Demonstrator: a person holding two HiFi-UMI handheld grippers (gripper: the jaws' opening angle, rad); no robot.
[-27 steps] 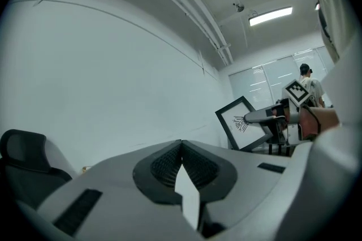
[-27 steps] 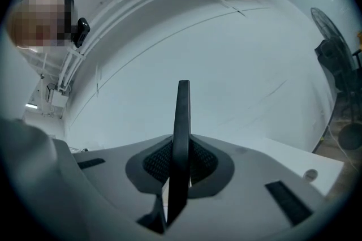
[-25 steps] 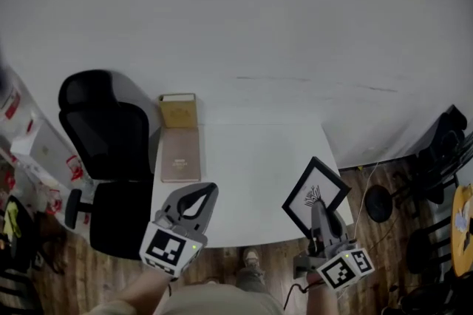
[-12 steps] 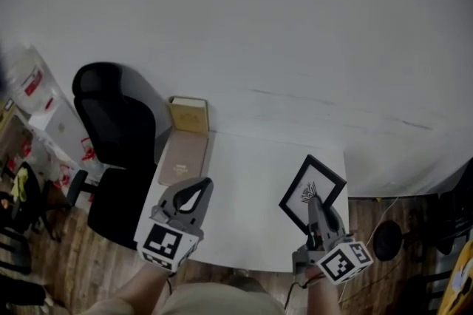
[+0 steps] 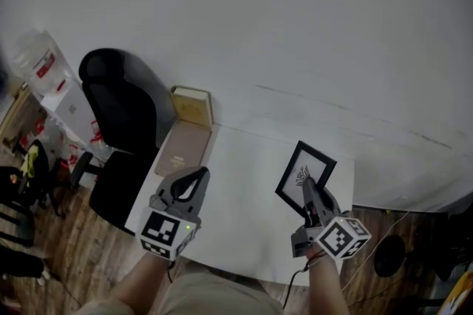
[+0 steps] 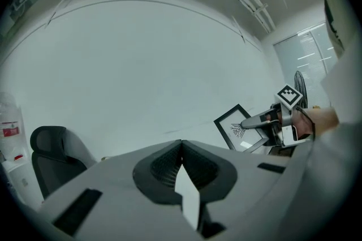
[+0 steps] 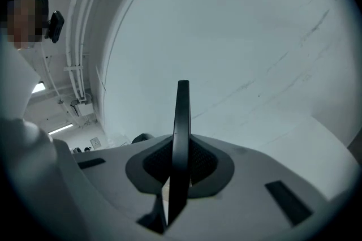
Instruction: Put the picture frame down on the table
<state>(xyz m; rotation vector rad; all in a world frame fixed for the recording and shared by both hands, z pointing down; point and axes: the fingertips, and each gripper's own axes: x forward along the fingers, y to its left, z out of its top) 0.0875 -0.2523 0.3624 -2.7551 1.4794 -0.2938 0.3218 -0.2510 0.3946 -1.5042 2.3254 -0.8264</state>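
Observation:
The picture frame is black with a small dark drawing on white. My right gripper is shut on its lower edge and holds it over the right part of the white table. In the right gripper view the frame stands edge-on between the jaws. My left gripper hovers over the table's left front, jaws shut and nothing in them. From the left gripper view the frame and the right gripper show at the right.
A black office chair stands at the table's left. A yellowish box and a tan book lie at the table's far left corner. A white wall rises behind the table. Wooden floor surrounds it.
My right gripper has carried the frame from the table's front right corner farther in over the table. The left gripper has also moved in over the table, and the view has swung left.

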